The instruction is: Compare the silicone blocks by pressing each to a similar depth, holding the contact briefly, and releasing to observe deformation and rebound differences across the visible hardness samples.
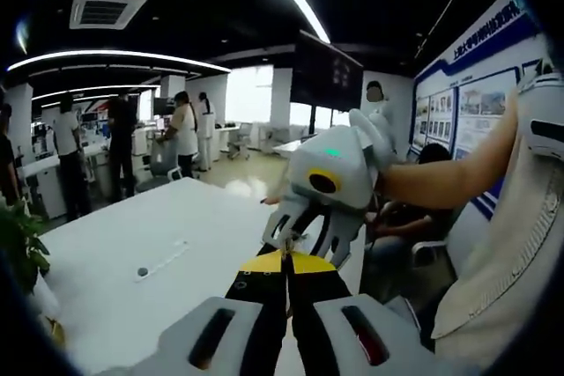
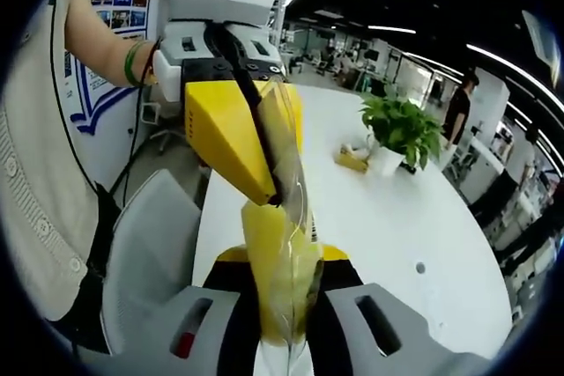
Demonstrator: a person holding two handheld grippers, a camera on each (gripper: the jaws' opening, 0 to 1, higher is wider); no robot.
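Over the white table (image 2: 379, 217), both grippers are up in the air working on one clear plastic bag (image 2: 284, 244) with something yellow inside; my guess is that's a silicone block still in its wrapper, though I can't make out what it really is; so this looks like the unpacking bit, and no pressing has started. In the right gripper view, the right gripper (image 2: 282, 305) has its jaws closed on the lower part of the bag, and the left gripper (image 2: 273, 184) comes in from above with its yellow jaws pinched together on the upper part of the same bag. In the left gripper view the left gripper's own jaws stand closed tight, tips touching, and the other gripper (image 1: 304, 239) hangs just past them with its pale fingers spread around something I can't read from that angle. Next move, I'd say: get the wrapper open and the sample out and flat on the table, without tearing or dropping it. Count: two grippers; one bag; one potted plant (image 2: 401, 134); one small yellow thing (image 2: 351, 160) beside the pot; no bare blocks laid out that I can spot; a few people (image 1: 183, 129) standing in the background.
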